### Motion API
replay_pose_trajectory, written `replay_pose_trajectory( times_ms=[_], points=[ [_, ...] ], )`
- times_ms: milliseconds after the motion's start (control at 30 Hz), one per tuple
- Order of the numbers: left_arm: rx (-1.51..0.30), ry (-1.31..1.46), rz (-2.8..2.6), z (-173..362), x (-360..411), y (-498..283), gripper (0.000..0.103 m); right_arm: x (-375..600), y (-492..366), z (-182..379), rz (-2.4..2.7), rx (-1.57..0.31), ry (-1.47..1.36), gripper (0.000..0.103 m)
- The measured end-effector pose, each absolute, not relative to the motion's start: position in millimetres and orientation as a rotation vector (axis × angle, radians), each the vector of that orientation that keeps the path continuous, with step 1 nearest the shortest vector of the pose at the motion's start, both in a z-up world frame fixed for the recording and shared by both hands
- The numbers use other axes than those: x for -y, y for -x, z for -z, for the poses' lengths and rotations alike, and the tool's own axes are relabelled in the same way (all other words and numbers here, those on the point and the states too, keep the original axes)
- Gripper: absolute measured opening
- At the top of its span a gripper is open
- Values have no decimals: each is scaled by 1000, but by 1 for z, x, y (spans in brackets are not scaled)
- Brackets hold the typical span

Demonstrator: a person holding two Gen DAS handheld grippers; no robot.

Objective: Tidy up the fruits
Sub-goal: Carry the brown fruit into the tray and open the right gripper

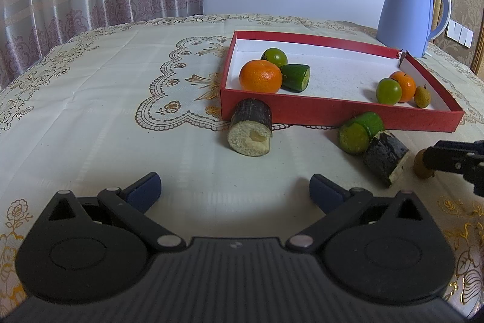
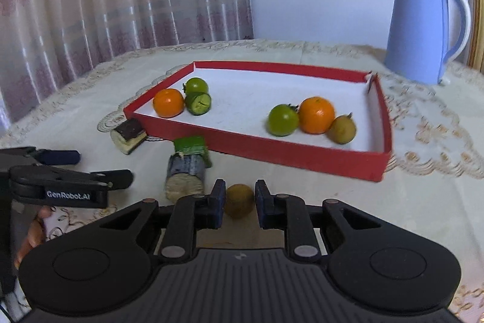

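Note:
My right gripper is shut on a small brown round fruit just above the tablecloth, in front of the red tray. The left wrist view shows that fruit at the right gripper's tip by the right edge. In the tray lie two oranges, two green round fruits, a cucumber piece and a brown fruit. My left gripper stands open over bare cloth, holding nothing.
Two dark-skinned cane pieces and a green cucumber chunk lie on the cloth against the tray's front wall. A blue kettle stands behind the tray at the far right. Curtains hang behind the table. A person's fingers hold the left gripper.

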State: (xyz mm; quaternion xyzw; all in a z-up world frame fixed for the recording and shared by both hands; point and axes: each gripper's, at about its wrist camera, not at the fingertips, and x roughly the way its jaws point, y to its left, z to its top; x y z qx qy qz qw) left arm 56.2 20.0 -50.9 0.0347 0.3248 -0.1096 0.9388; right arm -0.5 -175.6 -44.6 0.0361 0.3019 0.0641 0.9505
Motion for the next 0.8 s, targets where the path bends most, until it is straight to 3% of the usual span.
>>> replay_pose_trajectory(
  times_ms=[67, 200, 400, 533, 800],
  points=[
    [-663, -71, 224, 51, -20, -56, 103, 172, 0, 45, -121, -610, -60, 21],
    [-663, -71, 224, 51, -20, -56, 103, 175, -4, 50, -109, -641, -81, 37],
    [-663, -71, 224, 51, -20, -56, 103, 178, -6, 57, -89, -633, -103, 36],
    [-663, -71, 224, 51, -20, -56, 103, 175, -4, 58, -60, -623, -82, 26],
    [-663, -71, 224, 51, -20, -56, 103, 180, -2, 41, -10, -556, -45, 26]
  ],
)
